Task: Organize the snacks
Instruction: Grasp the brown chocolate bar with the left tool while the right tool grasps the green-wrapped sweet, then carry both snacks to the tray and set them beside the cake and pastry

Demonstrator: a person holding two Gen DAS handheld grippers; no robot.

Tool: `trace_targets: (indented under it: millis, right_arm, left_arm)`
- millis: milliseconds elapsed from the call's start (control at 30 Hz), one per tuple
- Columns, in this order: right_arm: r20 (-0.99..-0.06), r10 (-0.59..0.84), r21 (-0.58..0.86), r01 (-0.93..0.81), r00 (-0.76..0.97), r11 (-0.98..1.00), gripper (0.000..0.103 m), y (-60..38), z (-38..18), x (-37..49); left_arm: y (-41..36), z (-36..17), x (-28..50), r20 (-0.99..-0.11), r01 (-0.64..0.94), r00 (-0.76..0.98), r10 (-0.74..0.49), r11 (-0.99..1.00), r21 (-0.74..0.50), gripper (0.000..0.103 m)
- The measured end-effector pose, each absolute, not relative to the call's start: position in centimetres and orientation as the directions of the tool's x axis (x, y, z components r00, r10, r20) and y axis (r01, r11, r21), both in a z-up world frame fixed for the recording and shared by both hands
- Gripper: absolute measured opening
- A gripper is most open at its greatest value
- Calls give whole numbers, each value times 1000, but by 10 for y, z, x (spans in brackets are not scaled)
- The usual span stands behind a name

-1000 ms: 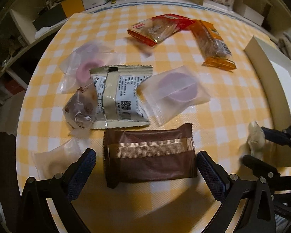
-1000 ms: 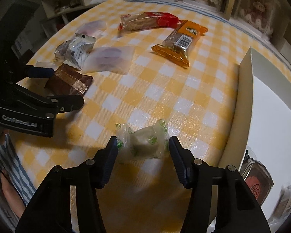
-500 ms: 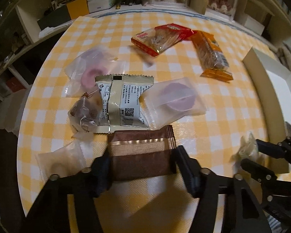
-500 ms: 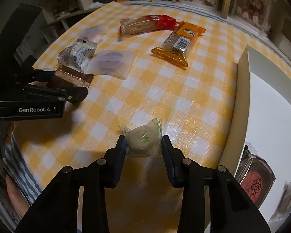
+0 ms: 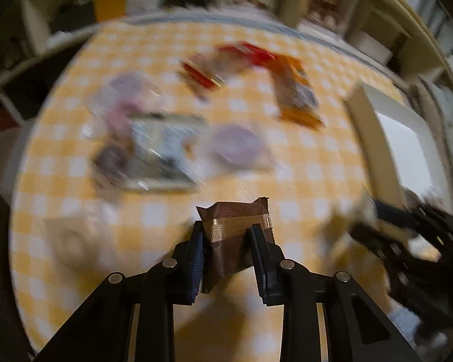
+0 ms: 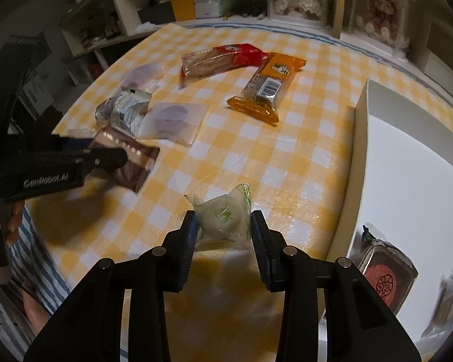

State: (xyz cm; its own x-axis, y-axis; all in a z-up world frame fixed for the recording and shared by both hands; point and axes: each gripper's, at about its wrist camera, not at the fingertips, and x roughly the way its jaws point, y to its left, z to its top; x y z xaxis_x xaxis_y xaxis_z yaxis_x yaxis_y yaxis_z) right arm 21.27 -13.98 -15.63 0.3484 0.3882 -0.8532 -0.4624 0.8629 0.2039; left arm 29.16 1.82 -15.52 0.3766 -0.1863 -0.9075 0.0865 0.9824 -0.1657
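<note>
The left gripper point(image 5: 226, 241) is closing its jaws on the brown packet point(image 5: 237, 226), which is crumpling between the pads. The right gripper point(image 6: 222, 235) is clamped on the green-printed white sweet point(image 6: 223, 214), with the white box point(image 6: 407, 157) at three o'clock. Either thin wrapper could slip free in transit; the loose pile point(image 6: 154, 111) sits at ten o'clock.

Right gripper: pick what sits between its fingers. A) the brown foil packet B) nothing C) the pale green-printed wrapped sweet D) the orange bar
C: in the right wrist view the right gripper is closed on the pale green-printed wrapped sweet, while the brown foil packet sits in the left gripper.
</note>
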Motion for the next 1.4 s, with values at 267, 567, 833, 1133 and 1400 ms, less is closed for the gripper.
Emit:
trace_targets:
  millis: [267,567,833,1133,1400]
  right_arm:
    - [-841,402,227,-436,363,871,37,-149,-148,215]
    - [-816,428,267,-403,389,875,37,-168,-130,211]
    - [-800,442,289,-385,406,877,37,-179,-120,212]
    - [-798,440,287,-382,411,878,37,-183,-119,211]
    - [-790,434,281,-374,432,884,37,-188,-112,207]
  left_arm:
    - [0,-142,280,-880,231,419,-226,963,-138,73]
    - [-19,-158,286,-843,413,380,-380,885,-213,72]
    - [-34,-175,274,-904,502,228,-360,839,-208,67]
    - [-61,-182,261,-937,483,262,-232,872,-81,47]
    - [-72,-180,256,-926,429,332,-182,903,-24,41]
